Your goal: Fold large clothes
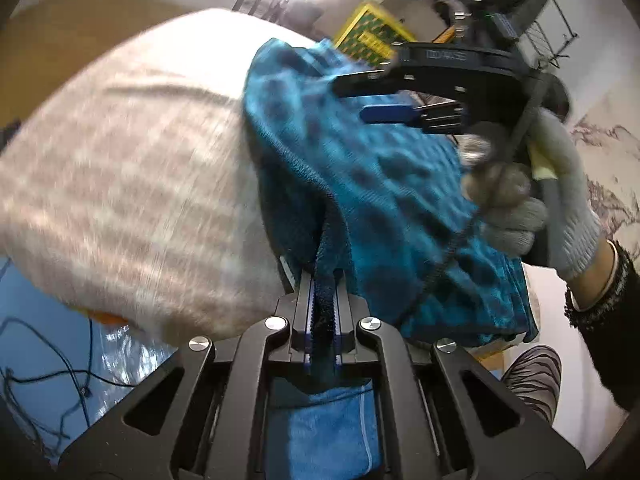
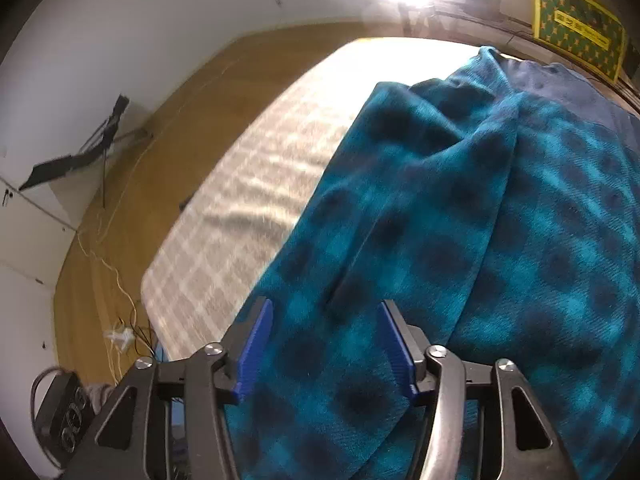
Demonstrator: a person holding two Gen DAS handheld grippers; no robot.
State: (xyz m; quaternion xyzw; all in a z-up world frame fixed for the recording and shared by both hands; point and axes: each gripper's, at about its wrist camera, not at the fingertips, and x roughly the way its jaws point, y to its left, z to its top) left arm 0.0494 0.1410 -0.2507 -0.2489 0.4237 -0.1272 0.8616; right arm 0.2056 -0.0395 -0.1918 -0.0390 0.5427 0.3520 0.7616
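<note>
Bedroom at home: checked mattress [image 2: 256,184], wooden floor [image 2: 168,128].

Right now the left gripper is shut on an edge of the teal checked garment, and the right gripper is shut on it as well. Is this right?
Not quite. The right gripper is open above the teal checked garment, as the right wrist view shows. The left gripper is indeed shut on its edge.

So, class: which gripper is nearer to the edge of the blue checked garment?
Left. The left gripper is shut on the blue checked garment at its edge. The right gripper is open, poised over the middle of the cloth without pinching it.
</note>
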